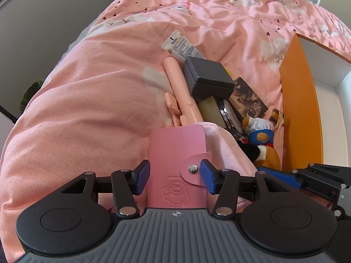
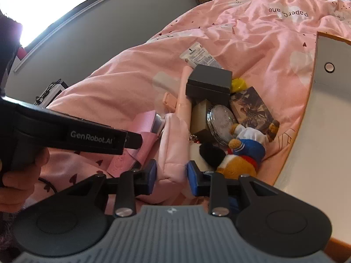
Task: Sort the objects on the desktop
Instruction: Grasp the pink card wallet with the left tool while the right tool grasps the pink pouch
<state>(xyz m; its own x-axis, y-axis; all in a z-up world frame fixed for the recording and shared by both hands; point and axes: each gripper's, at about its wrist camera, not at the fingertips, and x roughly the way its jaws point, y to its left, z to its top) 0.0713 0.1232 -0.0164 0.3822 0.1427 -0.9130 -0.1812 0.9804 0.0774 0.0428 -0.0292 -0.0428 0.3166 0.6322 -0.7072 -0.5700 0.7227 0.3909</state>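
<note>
A pink quilt (image 1: 92, 100) fills most of both views, rumpled and printed with small hearts. At the right edge of the left wrist view stands an orange box (image 1: 300, 109) with a white inside, open at the top; the right wrist view shows only its pale outer wall with a small round hole. Wide bare quilt lies to the left of the clutter; the box wall hems it on the right.

In mid-frame the clutter is packed tight: a dark grey box (image 1: 208, 76) sits on a beige block, a long pink tube (image 1: 182, 92) lies just beside it at left, and a plush toy (image 1: 261, 140) lies near the box wall.

The pink card wallet (image 1: 175, 157) sits low in the centre between the fingers of the left gripper (image 1: 175, 176), whose pads stand just apart from its sides, not clamping. Only the right wrist view shows the pink pouch (image 2: 173, 144), pinched at its near end by the right gripper (image 2: 172, 176), and a hand (image 2: 19, 182) at lower left.
</note>
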